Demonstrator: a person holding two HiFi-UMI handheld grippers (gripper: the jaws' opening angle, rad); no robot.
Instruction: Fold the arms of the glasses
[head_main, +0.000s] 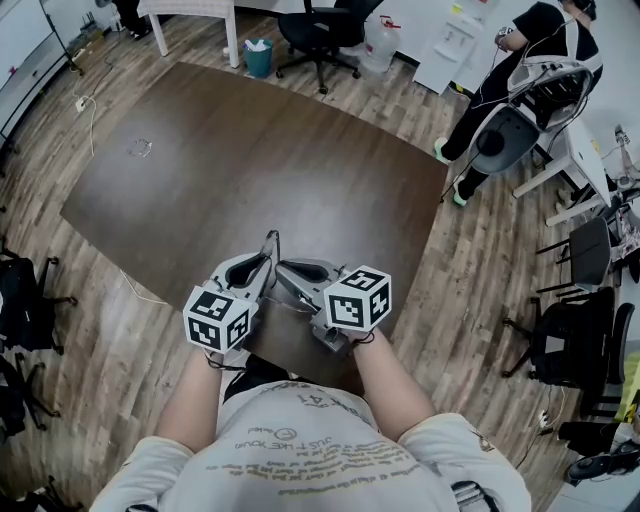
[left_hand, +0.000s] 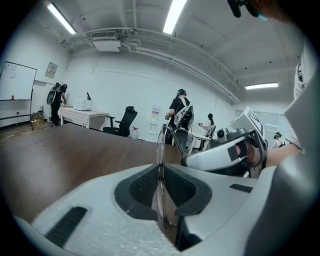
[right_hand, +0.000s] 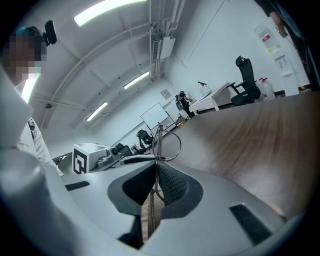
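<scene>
While held over the near edge of the worktop (head_main: 250, 170), counted one pair of glasses (left_hand: 160, 145) and two claws. Pinched edge-on between the pads of the left claw (left_hand: 161, 186), nearly shut on the thin frame, lens rising past its tips. Clamped likewise by the right claw (right_hand: 155, 182), pressed narrow on a slim wire part, lens loop just ahead of its tips.

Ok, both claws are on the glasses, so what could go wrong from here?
1. The left claw and right claw both pinch the thin glasses close together; turning one against the other could bend the frame or a hinge.
2. They hang over the near edge of the table; a slip might drop them to the floor.
</scene>
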